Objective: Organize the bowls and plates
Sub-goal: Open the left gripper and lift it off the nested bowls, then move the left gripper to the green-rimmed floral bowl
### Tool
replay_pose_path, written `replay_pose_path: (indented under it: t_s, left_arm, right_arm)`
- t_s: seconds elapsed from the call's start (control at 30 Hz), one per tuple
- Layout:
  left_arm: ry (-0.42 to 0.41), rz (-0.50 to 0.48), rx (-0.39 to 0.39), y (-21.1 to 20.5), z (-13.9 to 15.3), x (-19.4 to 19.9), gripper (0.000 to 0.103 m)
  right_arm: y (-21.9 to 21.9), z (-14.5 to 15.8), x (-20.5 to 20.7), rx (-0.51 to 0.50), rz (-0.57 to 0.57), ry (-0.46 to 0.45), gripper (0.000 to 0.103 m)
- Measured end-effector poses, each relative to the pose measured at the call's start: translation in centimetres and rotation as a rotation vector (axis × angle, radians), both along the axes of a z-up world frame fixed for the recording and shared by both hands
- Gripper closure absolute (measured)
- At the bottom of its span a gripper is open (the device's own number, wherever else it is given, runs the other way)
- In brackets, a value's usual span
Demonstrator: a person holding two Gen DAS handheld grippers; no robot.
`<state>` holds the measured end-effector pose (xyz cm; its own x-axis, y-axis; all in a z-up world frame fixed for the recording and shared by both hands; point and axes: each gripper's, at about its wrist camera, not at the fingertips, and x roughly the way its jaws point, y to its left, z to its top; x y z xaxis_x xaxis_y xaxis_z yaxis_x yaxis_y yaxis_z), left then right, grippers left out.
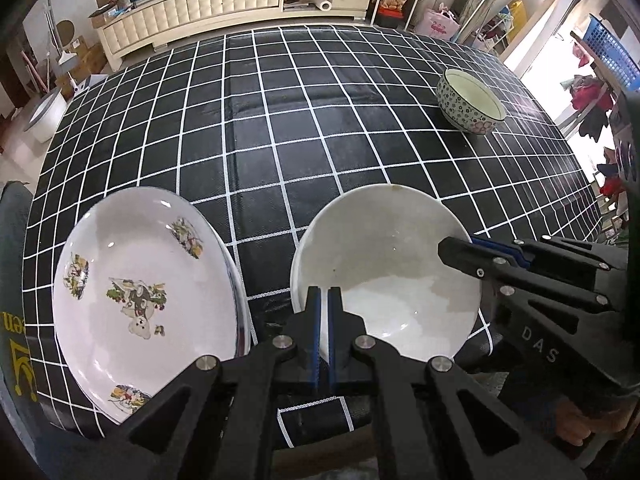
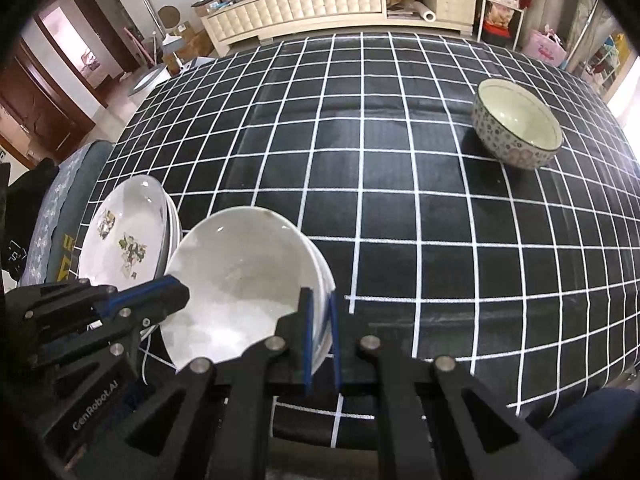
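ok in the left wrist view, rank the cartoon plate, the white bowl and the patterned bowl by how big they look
1. cartoon plate and white bowl: they look about alike, too close to rank, and both sit near the camera.
2. patterned bowl: looks smallest, but it is farthest away, so its real size is unsure.

near rim of the white bowl (image 1: 384,272) hidden behind the left gripper (image 1: 324,300), underside unseen; patterned plate (image 1: 140,300) partly covered by its linkage.
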<state>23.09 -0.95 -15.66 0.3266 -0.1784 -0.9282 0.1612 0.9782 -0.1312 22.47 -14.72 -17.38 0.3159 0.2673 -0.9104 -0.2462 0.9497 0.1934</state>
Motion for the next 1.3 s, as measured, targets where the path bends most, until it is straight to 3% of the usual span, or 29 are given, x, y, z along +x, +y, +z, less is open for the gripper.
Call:
replay_pose_path:
  t_s: [0.33, 0.4, 0.57, 1.3]
  left_arm:
    - [-0.023, 0.005, 0.004, 0.4, 1.2, -0.3, 0.097]
    - [-0.030, 0.006, 0.002, 0.3, 1.5, -0.3, 0.092]
    - [-0.056, 0.000, 0.001, -0.1, 2.8, -0.1, 0.088]
    - [-0.181, -0.028, 0.009, -6.4, 8.6, 3.6, 0.065]
  right_arm:
    - [-0.6, 1.4, -0.3, -0.001, -0.006, -0.016, 0.088]
    - [-0.8, 1.9, -0.4, -0.005, -0.010, -0.031, 0.084]
    - [-1.9, 3.2, -0.2, 0.013, -0.034, -0.060, 0.063]
    - [-9.9, 8.6, 3.6, 0.014, -0.073, -0.211, 0.042]
